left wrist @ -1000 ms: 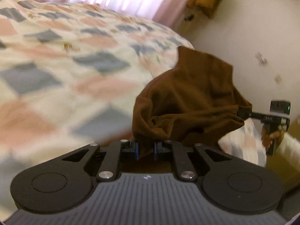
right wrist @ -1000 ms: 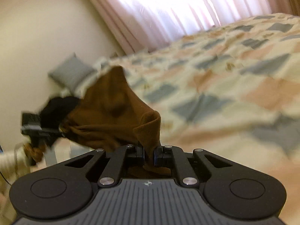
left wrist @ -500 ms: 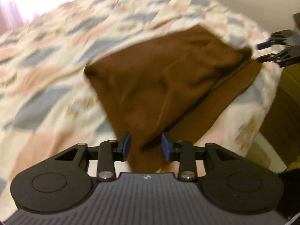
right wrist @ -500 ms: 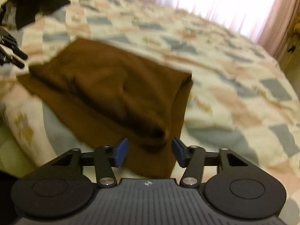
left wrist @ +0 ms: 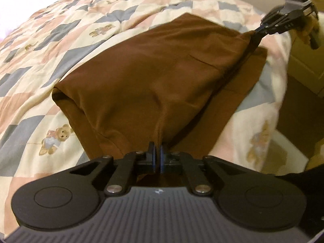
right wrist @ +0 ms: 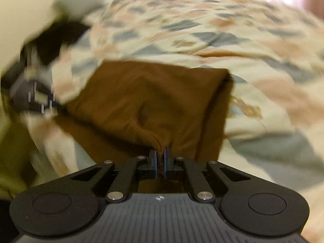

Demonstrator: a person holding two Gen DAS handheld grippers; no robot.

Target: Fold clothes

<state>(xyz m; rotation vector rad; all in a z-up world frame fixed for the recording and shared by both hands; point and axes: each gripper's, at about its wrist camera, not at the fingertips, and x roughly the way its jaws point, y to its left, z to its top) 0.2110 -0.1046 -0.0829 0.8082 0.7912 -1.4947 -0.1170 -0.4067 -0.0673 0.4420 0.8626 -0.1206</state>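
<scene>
Left claw (left wrist: 157, 158) closed on a fold of the brown garment (left wrist: 162, 77), near edge pinched between the blue pads. Right claw (right wrist: 160, 163) likewise clamped on a bunched ridge of the same cloth (right wrist: 154, 101); pads almost together, fabric showing in the slit. Garment spread on the quilt (left wrist: 70, 40) of the bed, close to its near edge, upper layer doubled over a lower one that pokes out along the right side in the left wrist view. Seen there at far right: right claw (left wrist: 261, 29) biting the garment's far corner, its tips half buried in cloth, its handle partly cut by the frame. Right wrist view heavily smeared. Left claw (right wrist: 53, 106) only a streaked dark shape at the left edge, fingers not separable. Dark clothing (right wrist: 60, 34) at far left, blurred beyond telling what kind. Teddy-bear print (left wrist: 54, 139) sharp on the near quilt in the left view, mush in the right one. Lower part of both views blocked by claw bodies.
</scene>
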